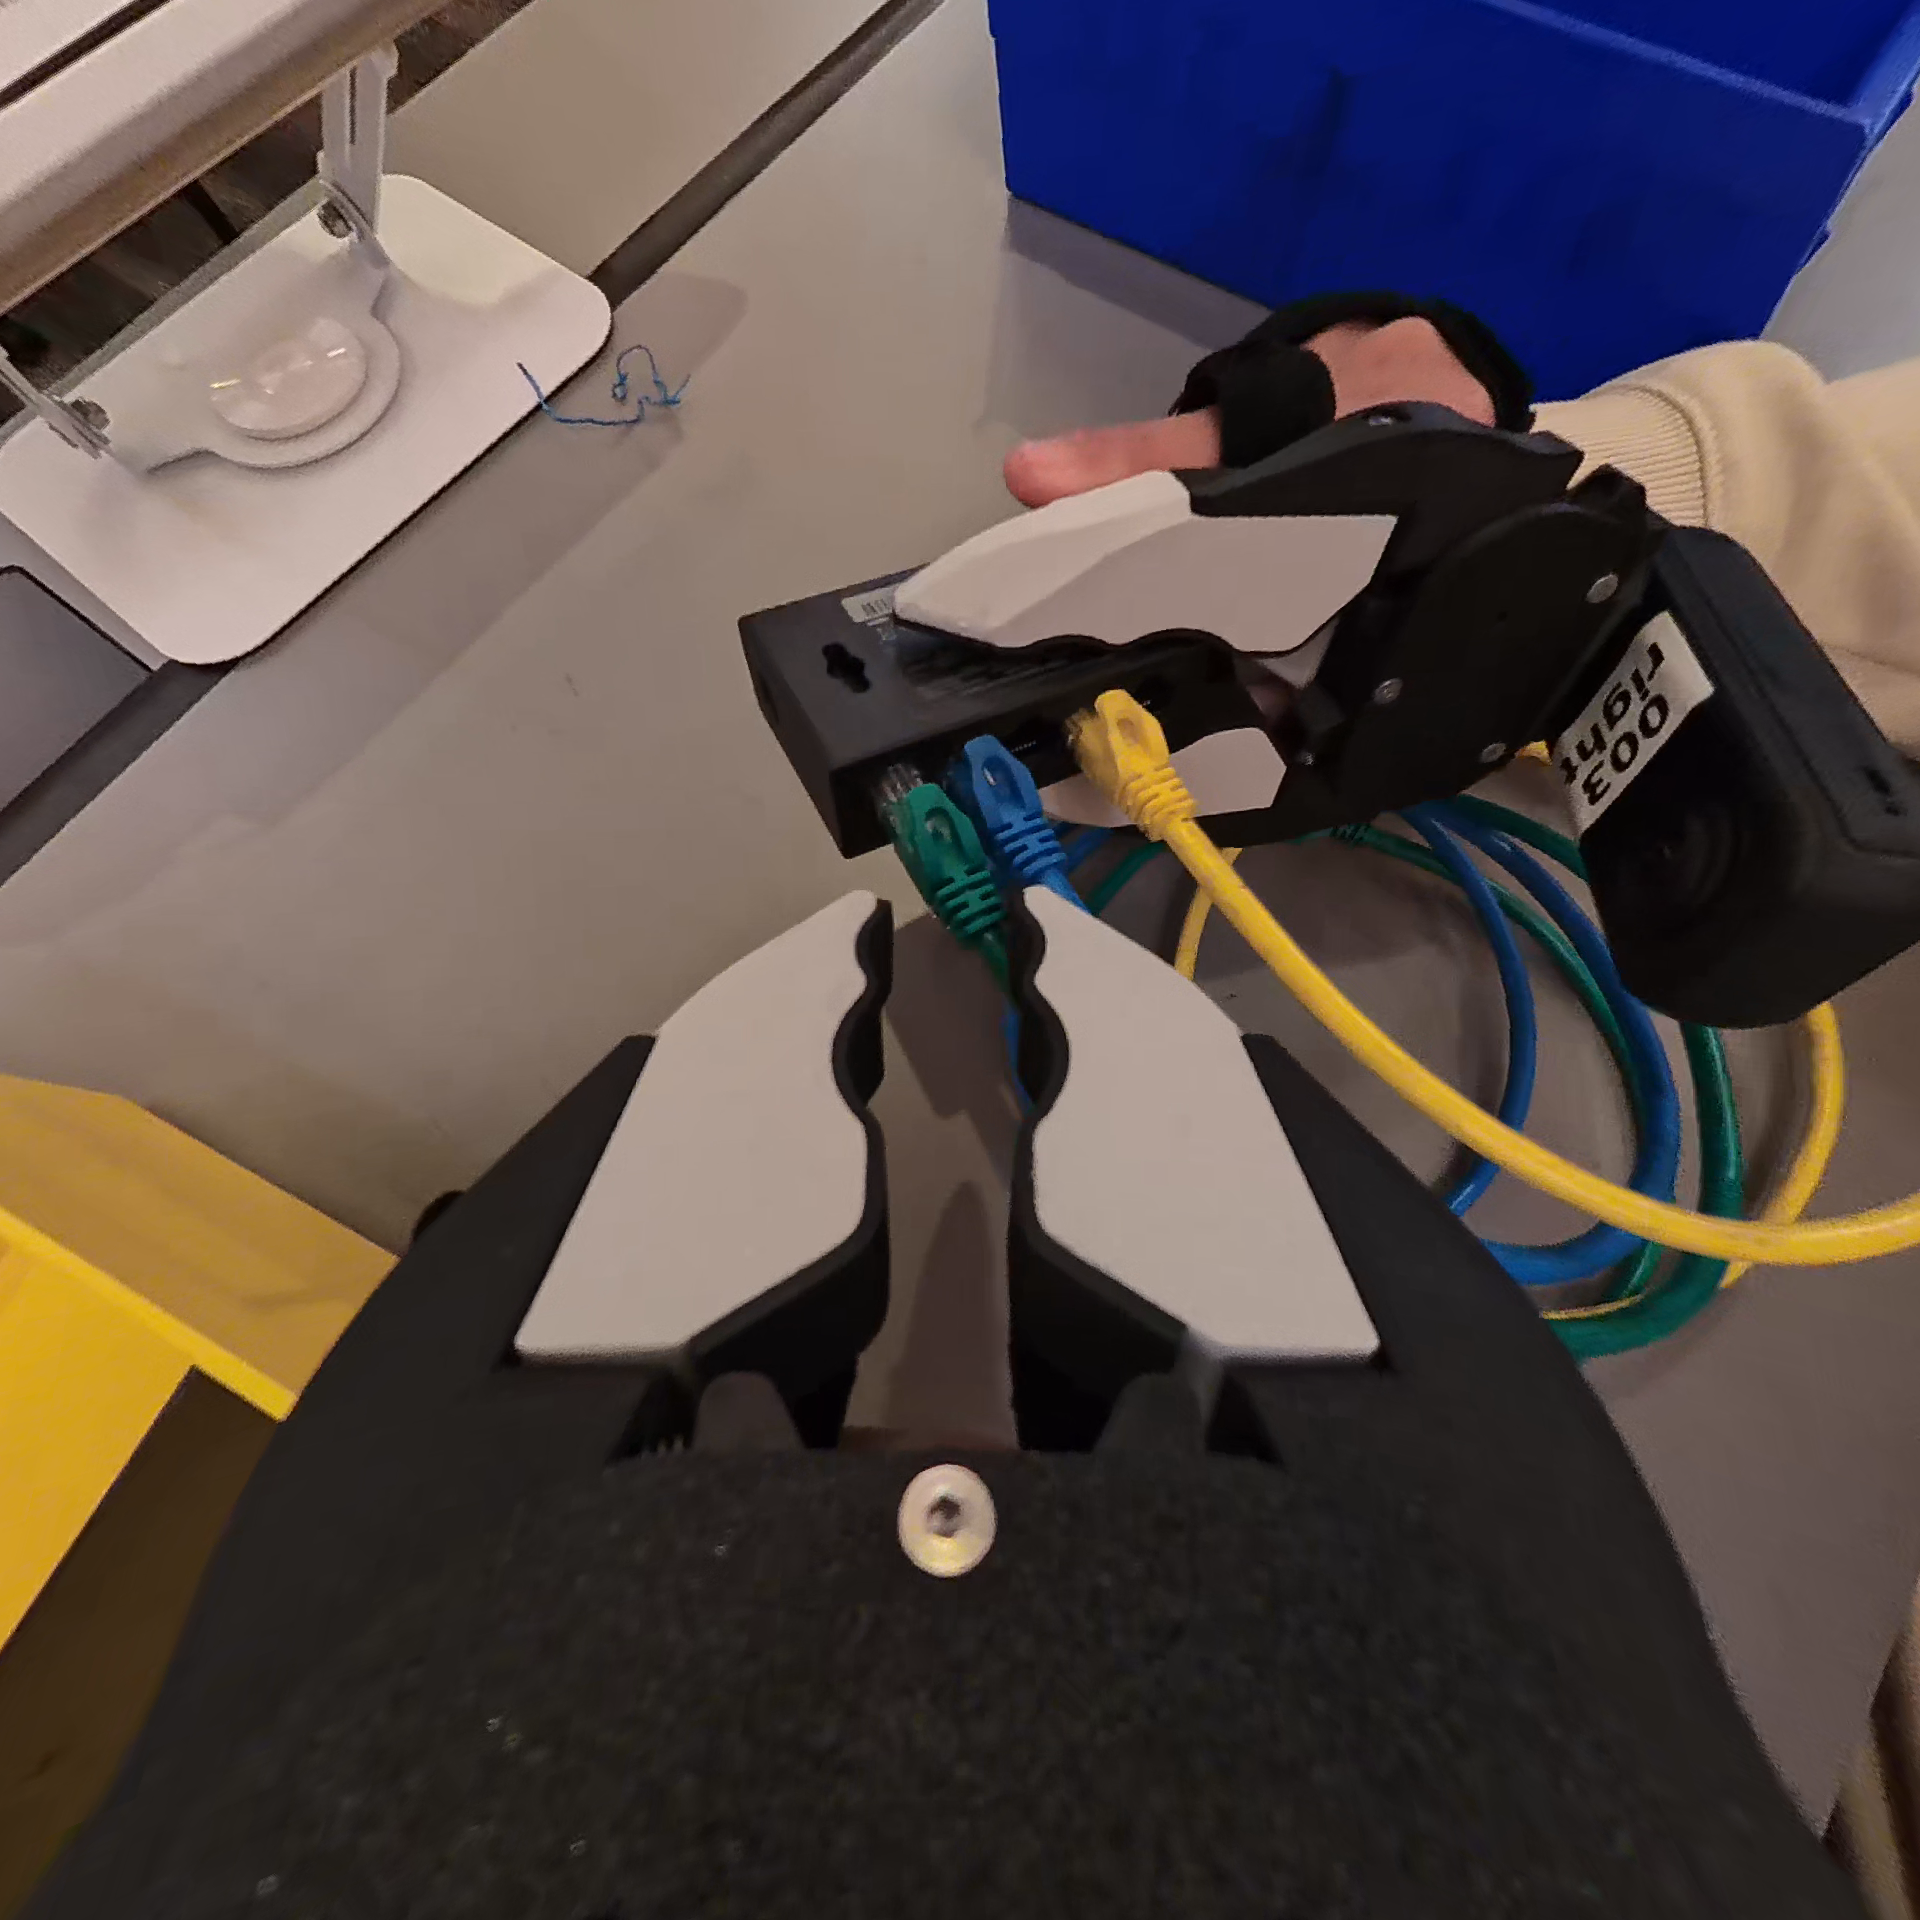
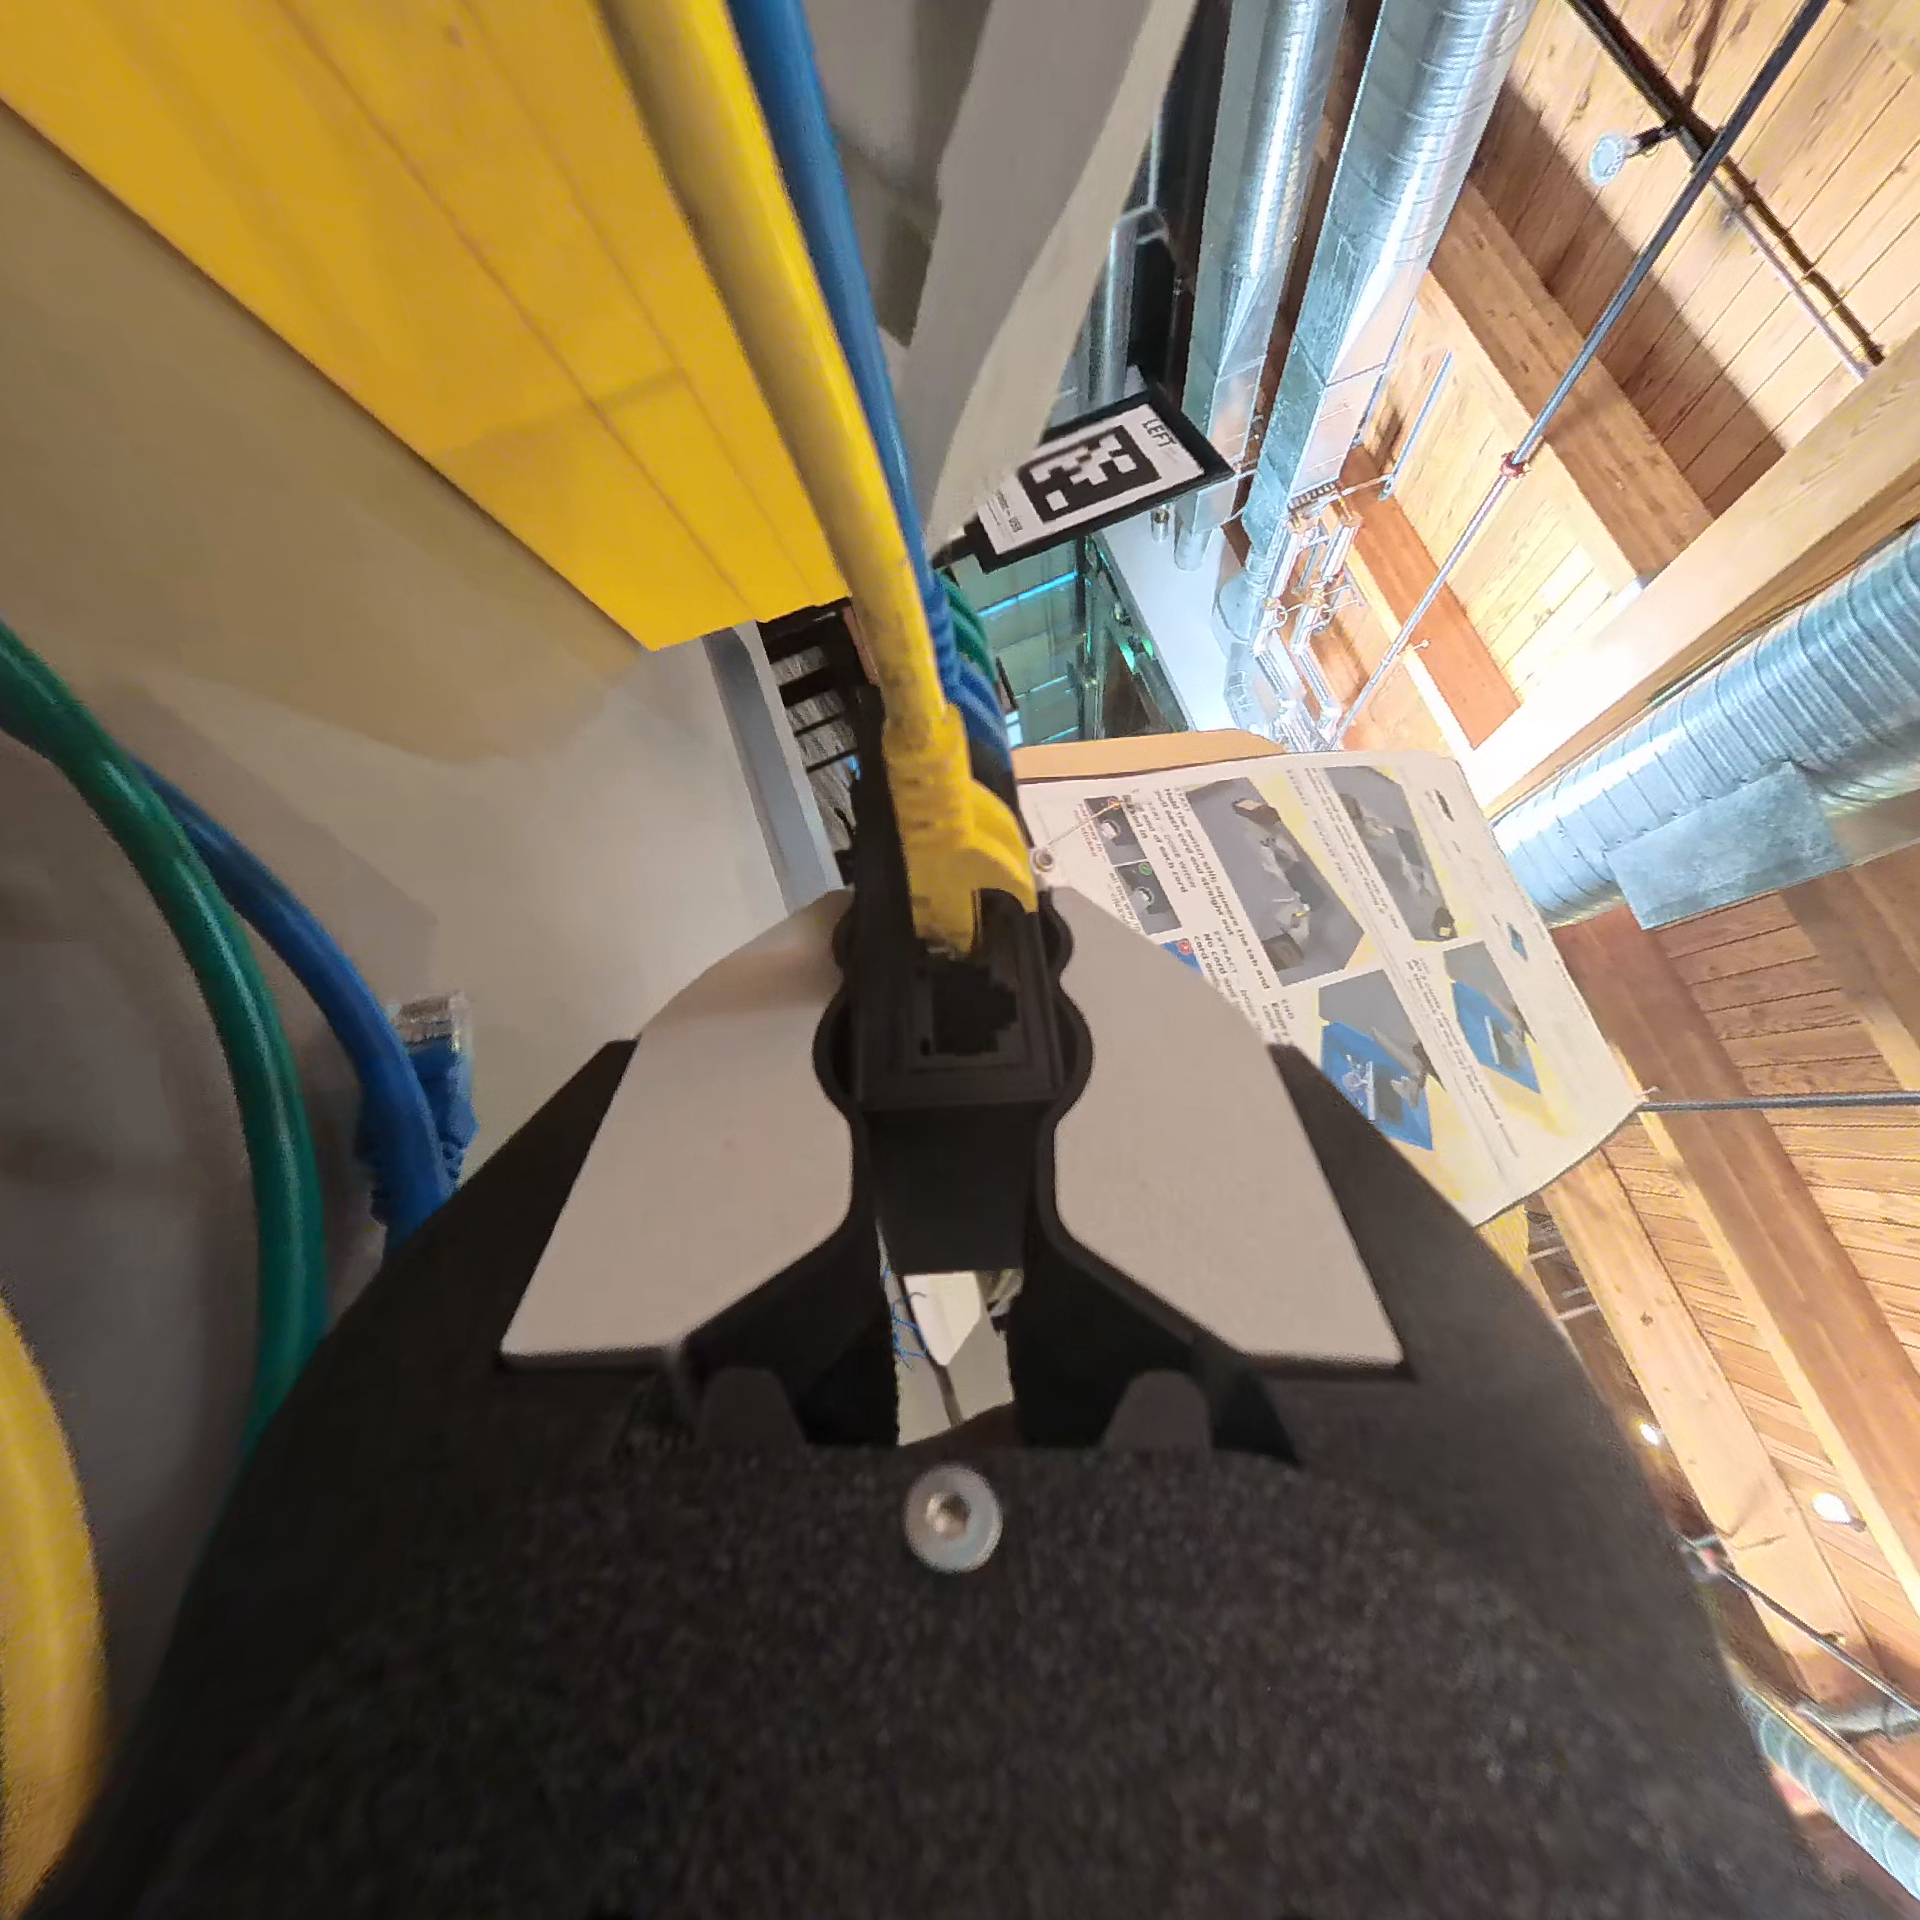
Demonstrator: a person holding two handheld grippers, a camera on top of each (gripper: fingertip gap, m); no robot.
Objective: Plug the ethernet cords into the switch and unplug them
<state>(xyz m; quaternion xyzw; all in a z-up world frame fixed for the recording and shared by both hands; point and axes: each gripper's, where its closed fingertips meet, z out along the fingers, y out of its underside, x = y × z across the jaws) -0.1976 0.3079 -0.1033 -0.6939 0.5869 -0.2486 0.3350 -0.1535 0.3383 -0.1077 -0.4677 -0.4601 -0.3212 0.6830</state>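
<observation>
In the left wrist view my right gripper (image 1: pixel 1091 675) comes in from the right, shut on the black switch (image 1: pixel 810 675) and holding it tilted above the table. A green plug (image 1: pixel 940 842), a blue plug (image 1: pixel 1003 800) and a yellow plug (image 1: pixel 1122 748) sit in its front ports; the green one's clear tip shows at the port mouth. My left gripper (image 1: pixel 956 925) is open, its tips just short of the green plug. In the right wrist view the right gripper (image 2: pixel 951 914) clamps the switch (image 2: pixel 956 1039), with the yellow plug (image 2: pixel 951 831) in a port.
The cords lie coiled on the table (image 1: pixel 1610 1091) under the right gripper. A blue bin (image 1: pixel 1455 156) stands at the back right, a yellow bin (image 1: pixel 104 1299) at the near left, a white stand base (image 1: pixel 291 416) at the back left. A loose blue plug (image 2: pixel 426 1029) lies by the coil.
</observation>
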